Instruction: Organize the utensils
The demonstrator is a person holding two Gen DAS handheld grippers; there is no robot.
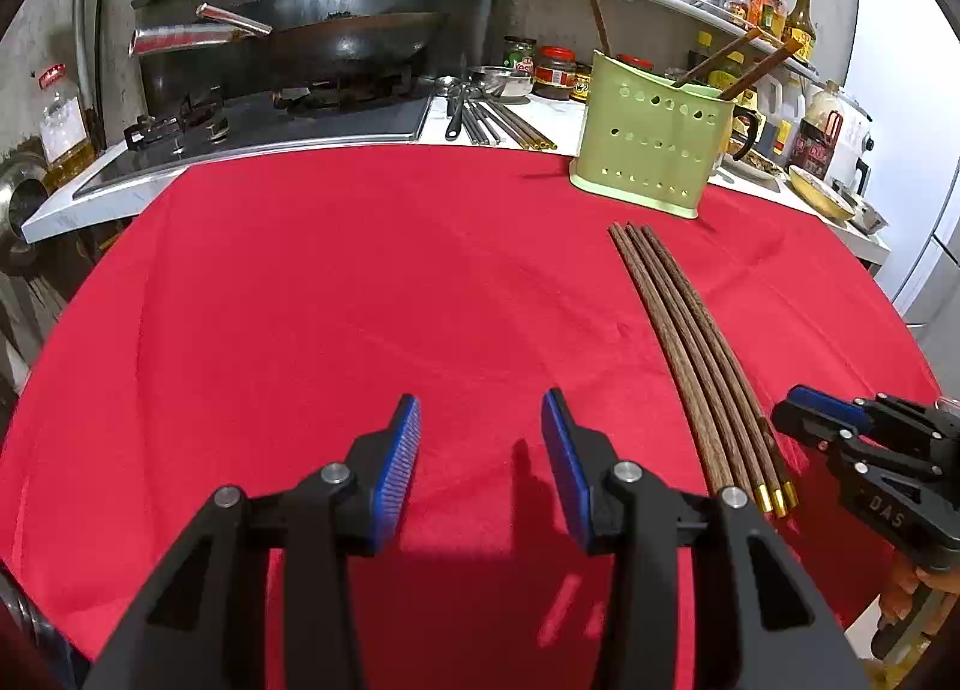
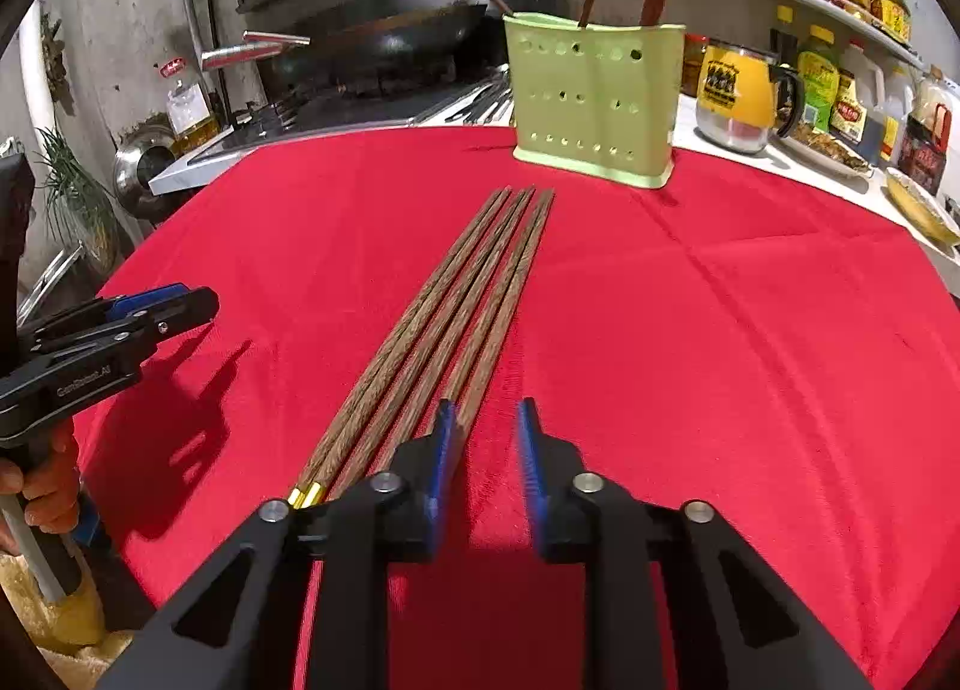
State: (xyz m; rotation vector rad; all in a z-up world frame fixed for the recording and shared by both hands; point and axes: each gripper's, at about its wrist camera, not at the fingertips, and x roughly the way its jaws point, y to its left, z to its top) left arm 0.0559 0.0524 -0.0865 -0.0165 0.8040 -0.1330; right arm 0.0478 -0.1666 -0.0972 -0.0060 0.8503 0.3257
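Chopsticks [image 2: 456,306] lie side by side on the red-clothed surface [image 2: 720,330], 4 of them, thin tips toward the green utensil holder [image 2: 591,102] at the far edge, which has 3 more standing in it. Your right hand-held gripper [image 2: 483,420] sits at their gold-capped near ends: its left finger overlaps the rightmost stick, jaws narrowly apart, only red cloth visible in the gap. Your left hand-held gripper [image 1: 480,420] hovers over bare cloth left of the chopsticks, jaws apart, holding nothing.

Four wooden chopsticks [image 2: 456,318] on cloth; three more in one green holder [image 2: 591,99]
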